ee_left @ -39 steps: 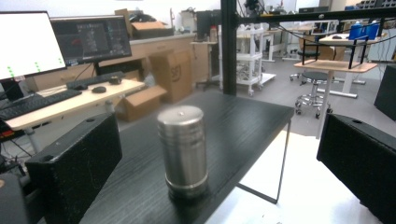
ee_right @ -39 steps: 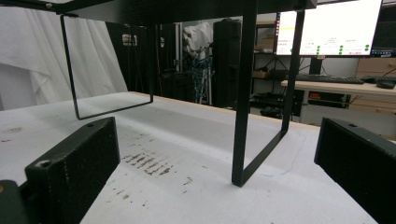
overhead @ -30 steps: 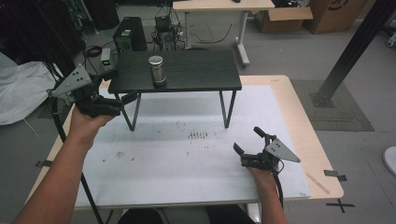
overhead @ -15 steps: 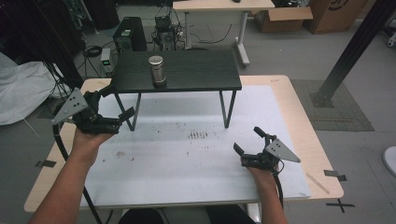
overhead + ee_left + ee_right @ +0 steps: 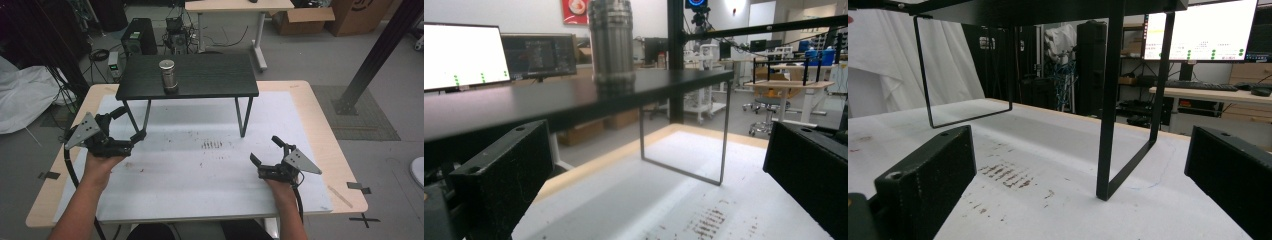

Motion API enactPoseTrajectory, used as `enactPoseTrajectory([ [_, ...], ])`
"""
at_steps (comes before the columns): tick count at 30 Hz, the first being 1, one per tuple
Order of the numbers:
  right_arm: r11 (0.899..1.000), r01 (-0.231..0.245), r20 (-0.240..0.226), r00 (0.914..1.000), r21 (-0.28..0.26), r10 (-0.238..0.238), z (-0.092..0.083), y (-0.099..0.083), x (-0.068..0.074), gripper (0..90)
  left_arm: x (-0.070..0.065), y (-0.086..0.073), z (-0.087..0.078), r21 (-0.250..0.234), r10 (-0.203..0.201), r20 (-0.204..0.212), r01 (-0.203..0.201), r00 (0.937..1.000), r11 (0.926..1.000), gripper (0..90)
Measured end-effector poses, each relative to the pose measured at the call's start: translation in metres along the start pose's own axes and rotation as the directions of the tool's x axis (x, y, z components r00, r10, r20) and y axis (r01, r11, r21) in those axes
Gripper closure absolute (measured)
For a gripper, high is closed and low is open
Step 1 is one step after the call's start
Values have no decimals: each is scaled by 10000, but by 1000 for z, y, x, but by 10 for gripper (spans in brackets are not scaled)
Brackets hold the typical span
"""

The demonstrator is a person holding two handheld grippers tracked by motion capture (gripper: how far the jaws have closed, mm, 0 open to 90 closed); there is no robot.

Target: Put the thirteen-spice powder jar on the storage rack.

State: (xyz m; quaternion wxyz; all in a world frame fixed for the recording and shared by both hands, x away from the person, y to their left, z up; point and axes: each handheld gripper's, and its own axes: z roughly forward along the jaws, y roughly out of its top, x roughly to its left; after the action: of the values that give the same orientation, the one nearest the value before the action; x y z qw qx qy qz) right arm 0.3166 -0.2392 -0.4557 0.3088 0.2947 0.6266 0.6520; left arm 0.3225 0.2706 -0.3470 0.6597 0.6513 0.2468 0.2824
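One steel cylinder [image 5: 167, 75] stands on one black shelf [image 5: 200, 80]. Two grippers: left [image 5: 131, 124], right [image 5: 266, 148]. One white mat [image 5: 200, 190] covers one table [image 5: 320, 115]. One patch of dark marks [image 5: 212, 144], perhaps rust.

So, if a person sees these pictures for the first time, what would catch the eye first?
Probably the metal cylinder, which stands upright and alone on the black shelf, a small raised stand at the far side of the white mat. Next come the two hand-held tools: the left tool is open near the shelf's left legs, and the right tool is open on the mat at the near right. Neither holds anything.
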Motion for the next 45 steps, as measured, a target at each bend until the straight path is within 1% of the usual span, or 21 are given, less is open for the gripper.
enactPoseTrajectory([
  [4,10000,1,6,10000,-10,-1,0,0,0,0,-2,-14,0,134,-175,-35,175,9998,9998,2],
  [9,10000,-1,2,10000,-17,1,0,0,0,0,-5,-30,-2,331,-249,-89,252,9996,9991,2],
  [10,10000,-1,2,10000,-17,1,0,0,0,0,-5,-30,-2,331,-249,-89,252,9996,9991,2],
  [13,10000,-6,-13,10000,-7,6,0,0,0,0,-6,-43,-5,373,-317,-148,323,9994,9988,2],
  [14,10000,-6,-13,10000,-7,6,0,0,0,0,-6,-43,-5,373,-317,-148,323,9994,9988,2],
  [16,10000,-1,-12,10000,-6,1,0,0,0,0,-7,-55,-6,555,-449,-117,455,9989,9974,3],
  [18,10000,2,-12,10000,-3,-2,0,0,0,0,-8,-58,-6,619,-473,-124,479,9988,9969,2],
  [19,10000,10,-13,10000,3,-10,0,0,0,0,-8,-65,-7,725,-644,-93,649,9979,9953,2],
  [20,10000,9,-12,10000,4,-9,0,0,0,0,-9,-68,-7,795,-673,-123,681,9977,9945,2],
  [22,10000,13,-14,10000,3,-13,0,0,0,0,-10,-72,-8,785,-771,-132,779,9969,9939,2],
  [26,10000,4,-15,10000,12,-4,0,0,0,0,-12,-76,-10,791,-824,-133,832,9965,9934,2],
  [27,10000,25,-16,10000,5,-25,0,0,0,0,-13,-80,-11,771,-865,-143,873,9962,9932,3],
  [34,10000,30,-8,10000,20,-30,0,0,0,0,-15,-88,-14,770,-1079,-160,1089,9940,9911,2],
  [38,10000,34,-11,10000,31,-34,0,0,0,0,-17,-94,-15,912,-1047,-170,1059,9944,9902,2],
  [39,10000,31,-14,10000,39,-31,0,0,0,0,-17,-98,-16,939,-1166,-179,1177,9930,9886,2],
  [40,10000,31,-14,10000,39,-31,0,0,0,0,-17,-98,-16,939,-1166,-179,1177,9930,9886,2],
  [41,10000,30,-15,10000,40,-30,0,0,0,0,-18,-103,-17,994,-1191,-226,1208,9926,9877,2],
  [42,10000,27,-12,10000,33,-27,0,0,0,0,-20,-103,-18,946,-1047,-284,1069,9941,9898,2],
  [44,10000,29,-13,10000,32,-29,0,0,0,0,-20,-103,-17,934,-977,-241,996,9949,9906,2],
  [45,10000,25,-17,10000,47,-25,0,0,0,0,-22,-103,-18,907,-876,-234,894,9959,9919,2],
])
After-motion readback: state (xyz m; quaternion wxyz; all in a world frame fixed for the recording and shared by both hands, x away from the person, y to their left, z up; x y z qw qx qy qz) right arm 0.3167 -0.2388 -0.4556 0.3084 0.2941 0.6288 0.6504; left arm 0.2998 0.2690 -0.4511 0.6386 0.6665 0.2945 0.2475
